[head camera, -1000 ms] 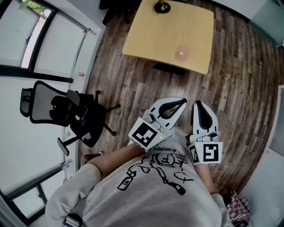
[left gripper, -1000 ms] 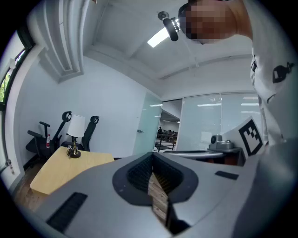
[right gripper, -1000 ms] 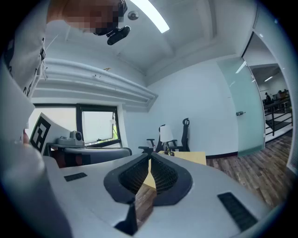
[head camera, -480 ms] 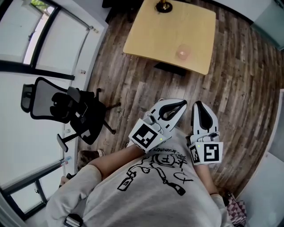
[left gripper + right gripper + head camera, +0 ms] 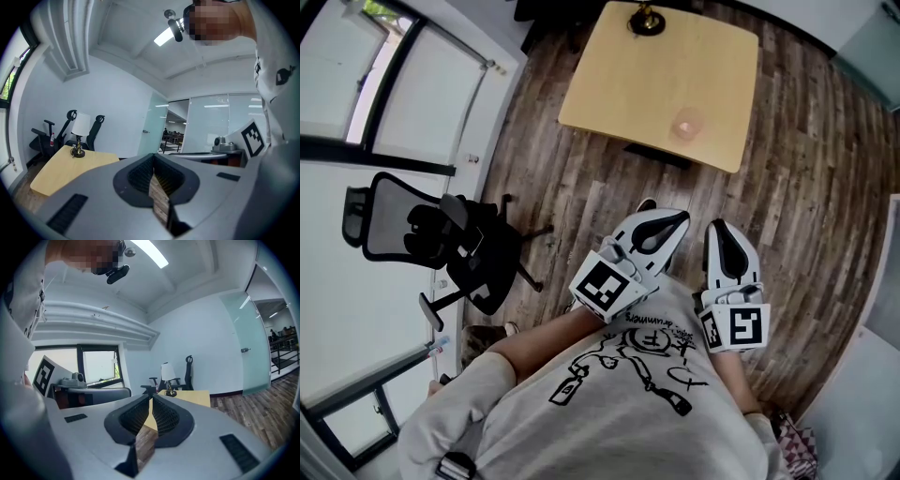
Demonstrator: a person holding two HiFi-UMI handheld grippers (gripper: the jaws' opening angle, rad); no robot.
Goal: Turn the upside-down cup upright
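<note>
The cup (image 5: 685, 123) is a small, pale pink, see-through round shape, seen from straight above, so which end is up cannot be told. It stands on the light wooden table (image 5: 628, 75) at the upper middle of the head view, near the table's lower right edge and well apart from both grippers, which are held at the person's chest lower in the frame. Only the head view shows the cup. The gripper views show the room instead. The left gripper (image 5: 153, 161) has its jaws pressed together with nothing between them, and a white-shaded lamp (image 5: 80, 126) stands on the table at the left. The right gripper (image 5: 151, 401) also has its tips meeting on nothing, with a window (image 5: 98, 366) at the left.
</note>
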